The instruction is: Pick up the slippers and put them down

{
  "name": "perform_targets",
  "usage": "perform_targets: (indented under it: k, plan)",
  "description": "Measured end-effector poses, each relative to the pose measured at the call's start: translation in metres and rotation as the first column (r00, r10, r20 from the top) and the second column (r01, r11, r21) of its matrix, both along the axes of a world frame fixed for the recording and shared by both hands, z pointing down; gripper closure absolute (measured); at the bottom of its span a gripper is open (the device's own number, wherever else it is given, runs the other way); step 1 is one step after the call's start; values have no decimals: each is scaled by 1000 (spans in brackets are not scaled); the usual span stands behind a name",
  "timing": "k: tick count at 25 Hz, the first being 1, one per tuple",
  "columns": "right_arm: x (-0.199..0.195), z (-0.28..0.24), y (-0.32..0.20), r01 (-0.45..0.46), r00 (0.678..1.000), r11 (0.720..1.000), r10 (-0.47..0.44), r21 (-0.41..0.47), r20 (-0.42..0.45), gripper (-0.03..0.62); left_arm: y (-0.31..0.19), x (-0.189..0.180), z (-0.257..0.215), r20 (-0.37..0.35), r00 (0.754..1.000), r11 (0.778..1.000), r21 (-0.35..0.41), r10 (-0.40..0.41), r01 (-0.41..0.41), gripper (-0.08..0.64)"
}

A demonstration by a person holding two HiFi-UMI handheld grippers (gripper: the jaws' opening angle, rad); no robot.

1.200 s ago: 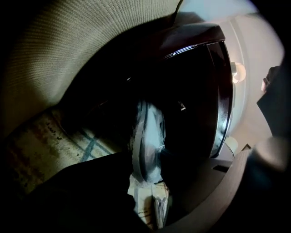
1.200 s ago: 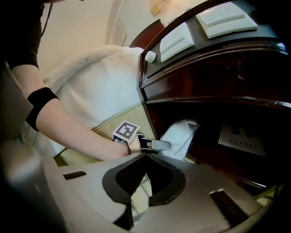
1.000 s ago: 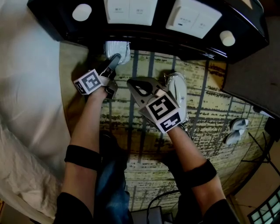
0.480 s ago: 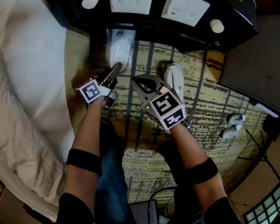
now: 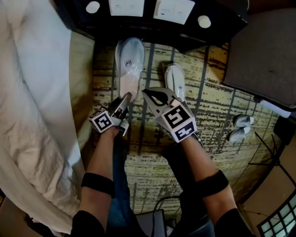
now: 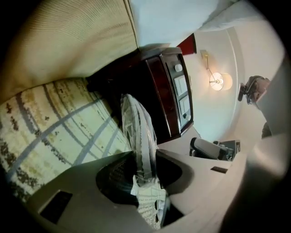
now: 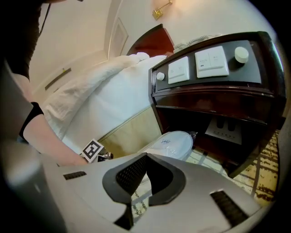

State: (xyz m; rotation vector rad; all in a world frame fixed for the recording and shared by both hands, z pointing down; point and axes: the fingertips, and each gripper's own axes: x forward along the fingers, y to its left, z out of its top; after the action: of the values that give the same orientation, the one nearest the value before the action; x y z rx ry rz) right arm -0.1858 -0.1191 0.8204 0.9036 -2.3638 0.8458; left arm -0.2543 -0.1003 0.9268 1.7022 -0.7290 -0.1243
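A white slipper in clear plastic wrap [image 5: 130,62] lies lengthwise on the patterned carpet in front of the nightstand. My left gripper [image 5: 126,98] is shut on its near end. In the left gripper view the wrapped slipper [image 6: 137,132] runs out from between the jaws of the left gripper [image 6: 144,175]. A second white slipper [image 5: 175,78] lies on the carpet to the right. My right gripper [image 5: 148,92] hovers just left of it, shut, and I see nothing gripped. The right gripper view shows the right gripper [image 7: 141,182], the wrapped slipper [image 7: 175,143] ahead and the left gripper's marker cube [image 7: 93,150].
A dark nightstand with switch panels [image 5: 138,9] stands at the top. The white bed [image 5: 32,92] and its beige base [image 5: 81,69] fill the left. Another pair of white slippers [image 5: 241,127] lies at the right. My legs are below the grippers.
The left gripper has pulled the wrapped slipper out from under the nightstand toward me; it now lies fully in view. Both grippers have drawn back from the nightstand.
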Motion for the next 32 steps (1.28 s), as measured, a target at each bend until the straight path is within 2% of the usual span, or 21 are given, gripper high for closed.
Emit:
perform_targets:
  k: [3, 7, 10, 13, 16, 21, 23, 27, 29, 32]
  plan:
    - [11, 4, 9, -19, 1000, 1000, 19, -8, -1, 594, 25, 4, 12, -5, 1000, 999, -37, -6, 6, 453]
    - [21, 21, 14, -39, 999, 999, 39, -17, -3, 594, 43, 13, 32, -26, 1000, 999, -49, 7, -8, 453]
    - [26, 38, 20, -37, 999, 999, 36, -24, -9, 594, 56, 16, 58, -12, 1000, 996, -90, 14, -15, 453]
    - [28, 54, 25, -37, 999, 999, 37, -31, -17, 594, 63, 18, 79, -30, 999, 994, -109, 10, -14, 451]
    - [26, 65, 31, -30, 999, 999, 30, -36, -20, 594, 71, 13, 98, -15, 1000, 993, -121, 1, -3, 451]
    - [29, 71, 30, -22, 1000, 999, 21, -39, -23, 594, 75, 11, 108, -20, 1000, 988, -153, -15, 12, 451]
    - [30, 69, 30, -25, 999, 999, 24, -37, -26, 594, 79, 10, 112, 2, 1000, 984, -179, -16, 16, 447]
    - [31, 63, 31, -25, 999, 999, 24, -29, -31, 594, 86, 6, 123, 100, 995, 976, -218, 9, 13, 431]
    - [32, 61, 28, -25, 999, 999, 24, -25, -31, 594, 86, 7, 125, 118, 993, 972, -236, 10, 18, 428]
    - [35, 59, 26, -30, 999, 999, 29, -20, -33, 594, 93, 5, 138, 162, 987, 952, -305, 21, 30, 391]
